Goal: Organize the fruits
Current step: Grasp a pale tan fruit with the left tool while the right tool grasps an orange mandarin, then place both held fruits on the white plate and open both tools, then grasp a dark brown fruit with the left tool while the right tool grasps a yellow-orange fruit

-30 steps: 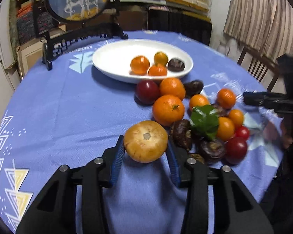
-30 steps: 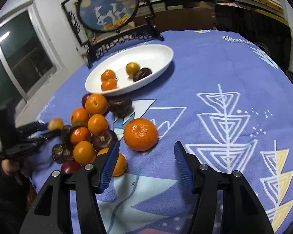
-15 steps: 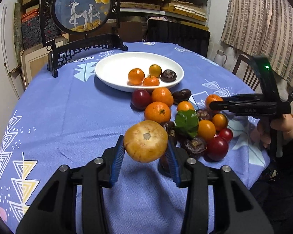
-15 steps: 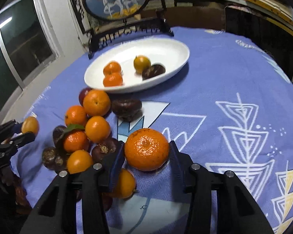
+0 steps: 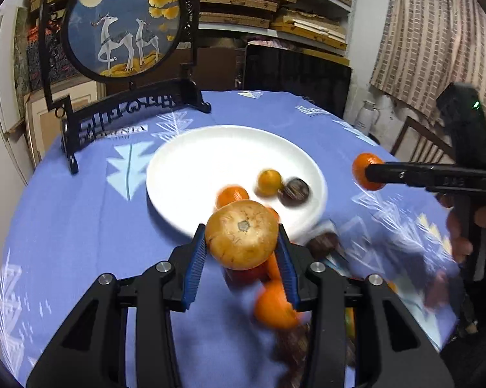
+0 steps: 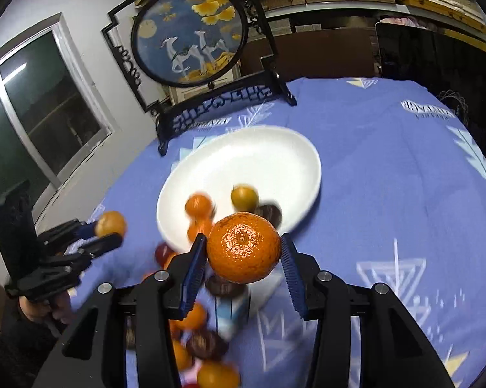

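Carrying two fruits toward the plate

Holding both loads aloft, I have the left gripper (image 5: 243, 252) clenched on a yellow-brown fruit (image 5: 242, 235) and the right gripper (image 6: 243, 255) clenched on an orange (image 6: 243, 247), each clear of the blue tabletop (image 5: 81, 220). The white plate (image 5: 194, 161) lies just ahead of both, with a few small fruits (image 5: 269, 179) already sitting at its near side. More loose fruit (image 5: 273, 307) lies below my fingers (image 5: 194, 265), blurred, so I cannot sort it by kind.

My judgement is that the step in hand is delivery to the plate. To do it well I would bring each fruit over bare white porcelain beyond the fruits already there, lower it close to the surface before easing off, and stagger the two arms so they don't meet. Round fruit will likely roll, so a low, gentle release matters.
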A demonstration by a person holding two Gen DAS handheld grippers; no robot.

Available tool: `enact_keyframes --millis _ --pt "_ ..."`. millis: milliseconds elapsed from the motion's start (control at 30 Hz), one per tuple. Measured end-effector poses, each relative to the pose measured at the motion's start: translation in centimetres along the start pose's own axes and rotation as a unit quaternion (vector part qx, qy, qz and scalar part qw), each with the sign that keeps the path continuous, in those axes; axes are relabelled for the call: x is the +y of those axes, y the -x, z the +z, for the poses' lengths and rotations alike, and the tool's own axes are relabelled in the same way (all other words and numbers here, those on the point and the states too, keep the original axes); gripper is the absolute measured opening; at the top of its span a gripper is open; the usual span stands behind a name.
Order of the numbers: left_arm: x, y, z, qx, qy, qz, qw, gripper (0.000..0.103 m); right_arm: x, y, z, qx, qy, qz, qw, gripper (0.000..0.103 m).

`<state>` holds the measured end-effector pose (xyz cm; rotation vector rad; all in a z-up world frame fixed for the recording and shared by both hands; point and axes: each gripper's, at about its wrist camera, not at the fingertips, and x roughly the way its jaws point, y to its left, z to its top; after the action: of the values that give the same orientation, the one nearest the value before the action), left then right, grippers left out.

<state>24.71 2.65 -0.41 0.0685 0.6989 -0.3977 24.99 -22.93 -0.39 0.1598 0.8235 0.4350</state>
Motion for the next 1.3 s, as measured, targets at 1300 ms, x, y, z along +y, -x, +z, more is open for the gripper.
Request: enact_keyframes --millis 1300 --pt "-6.9 5.2 -13.7 0.070 -0.102 -0.009 0.9922 0.070 -2.0 4.9 -10.7 -0.017 -0.038 0.011 0.999 0.058"
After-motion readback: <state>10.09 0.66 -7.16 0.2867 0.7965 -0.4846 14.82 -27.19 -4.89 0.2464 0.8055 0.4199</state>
